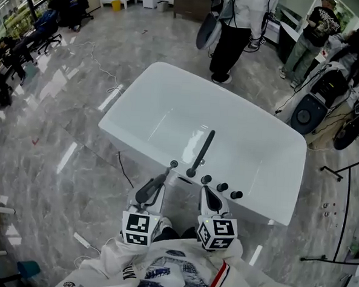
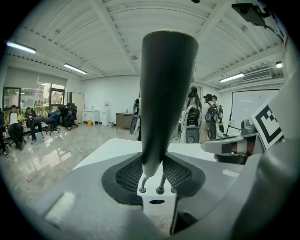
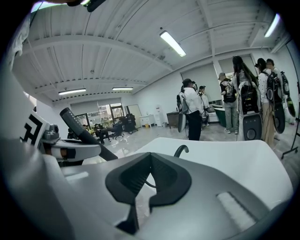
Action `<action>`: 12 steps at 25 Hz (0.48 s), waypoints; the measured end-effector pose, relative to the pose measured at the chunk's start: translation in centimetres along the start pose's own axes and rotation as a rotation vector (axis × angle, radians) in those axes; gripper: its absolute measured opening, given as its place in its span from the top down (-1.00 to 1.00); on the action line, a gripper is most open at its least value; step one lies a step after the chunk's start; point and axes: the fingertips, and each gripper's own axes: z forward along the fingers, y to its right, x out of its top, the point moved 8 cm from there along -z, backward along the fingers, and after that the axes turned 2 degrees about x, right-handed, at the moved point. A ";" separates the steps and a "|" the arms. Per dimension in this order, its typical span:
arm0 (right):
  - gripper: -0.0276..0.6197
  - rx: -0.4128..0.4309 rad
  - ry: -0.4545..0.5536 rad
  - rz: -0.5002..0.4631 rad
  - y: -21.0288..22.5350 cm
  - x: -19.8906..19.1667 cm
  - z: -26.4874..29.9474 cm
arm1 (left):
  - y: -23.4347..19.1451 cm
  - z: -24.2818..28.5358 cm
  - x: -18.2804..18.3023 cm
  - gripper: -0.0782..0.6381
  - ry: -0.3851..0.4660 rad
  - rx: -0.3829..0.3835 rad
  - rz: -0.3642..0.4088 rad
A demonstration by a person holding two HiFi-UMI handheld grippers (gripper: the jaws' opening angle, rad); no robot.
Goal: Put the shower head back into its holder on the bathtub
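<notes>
- White freestanding oval bathtub point(image 1: 170, 97) stands on a grey glossy marble floor point(image 1: 59, 132), shown at the middle of the head view.
- Near rim of the bathtub carries a row of dark fittings: a small round holder point(image 1: 173, 164) at the left end, a long black spout point(image 1: 202, 150) reaching over the basin, and three black knobs point(image 1: 222, 187) to its right.
- Dark grey tapered shower head point(image 1: 149, 191) is off the bathtub. It sits in the left gripper point(image 1: 157, 184), just on the near side of the rim and close to the small round holder, not touching it.
- In the left gripper view the shower head point(image 2: 166, 93) stands up between the two mesh pads. The jaws are clamped on its narrow lower end.
- Right gripper point(image 1: 210, 195) hangs beside the left one, near the knobs. Its jaw tips are together with nothing held between them.
- In the right gripper view the shower head point(image 3: 79, 129) slants up at the left, with the curved spout point(image 3: 181, 150) ahead.
- Several people point(image 1: 238, 28) stand on the floor beyond the far rim.
- Black round speaker point(image 1: 307, 112) sits to the bathtub's right.
- Dark office chairs point(image 1: 47, 28) stand at the upper left.
</notes>
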 end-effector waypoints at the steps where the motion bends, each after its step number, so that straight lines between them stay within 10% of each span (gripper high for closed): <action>1: 0.90 -0.007 -0.003 0.001 -0.1 -0.1 0.0 | -0.2 0.2 0.0 0.39 -0.006 -0.005 0.000; 12: 0.90 -0.051 -0.043 0.020 1.3 -0.9 -0.2 | 0.0 2.4 -0.6 0.39 -0.040 -0.036 -0.009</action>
